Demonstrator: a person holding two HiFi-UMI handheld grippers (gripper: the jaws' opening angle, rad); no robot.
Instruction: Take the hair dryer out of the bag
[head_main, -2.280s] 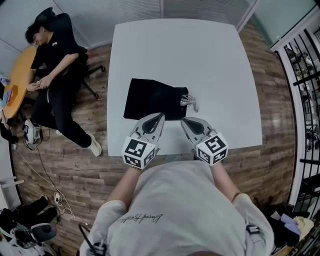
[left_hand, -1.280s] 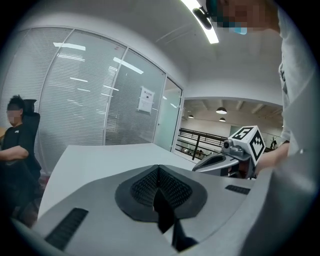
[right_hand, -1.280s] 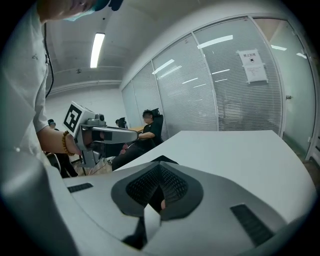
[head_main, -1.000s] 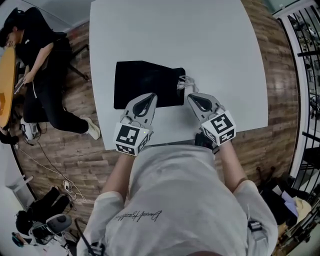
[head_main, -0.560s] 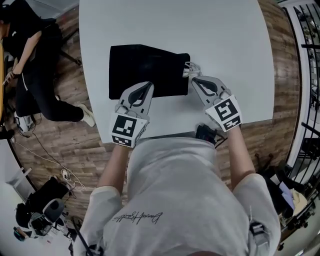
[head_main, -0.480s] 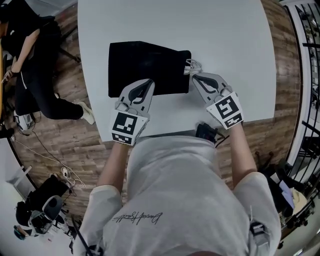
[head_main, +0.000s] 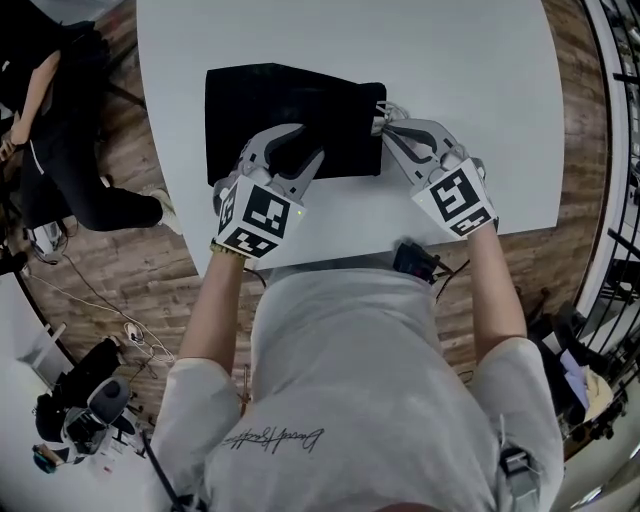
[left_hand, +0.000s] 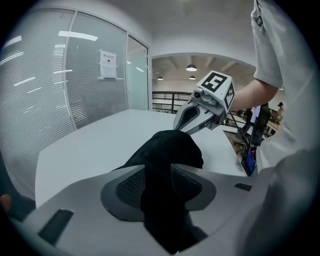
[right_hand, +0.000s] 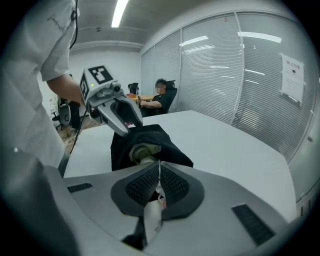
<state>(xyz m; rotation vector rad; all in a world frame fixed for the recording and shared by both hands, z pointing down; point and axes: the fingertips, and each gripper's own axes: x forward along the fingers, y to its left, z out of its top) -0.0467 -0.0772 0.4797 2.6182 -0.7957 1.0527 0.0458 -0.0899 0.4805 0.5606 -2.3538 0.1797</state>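
- The dryer lies hidden inside the bag (head_main: 290, 110). A pale round part (right_hand: 145, 150) shows at the bag's mouth, but I cannot tell if it belongs to the dryer.
- The bag is black and lies on the table (head_main: 460, 60), mouth to the right.
- The left gripper (head_main: 308, 142) has just been opening its jaws. They now stand wide apart over the bag's near side, with a hump of cloth between them.
- The right gripper (head_main: 388, 127) has its jaws together, clamped on a pale cord (right_hand: 152, 212) at the mouth.
- The bag's left edge is near the table's left edge, and the table's near edge is just behind both grippers. Bare table spreads beyond the bag and to its right.
- Left of the table are the wood floor (head_main: 130, 290) and a seated person (head_main: 70, 180).
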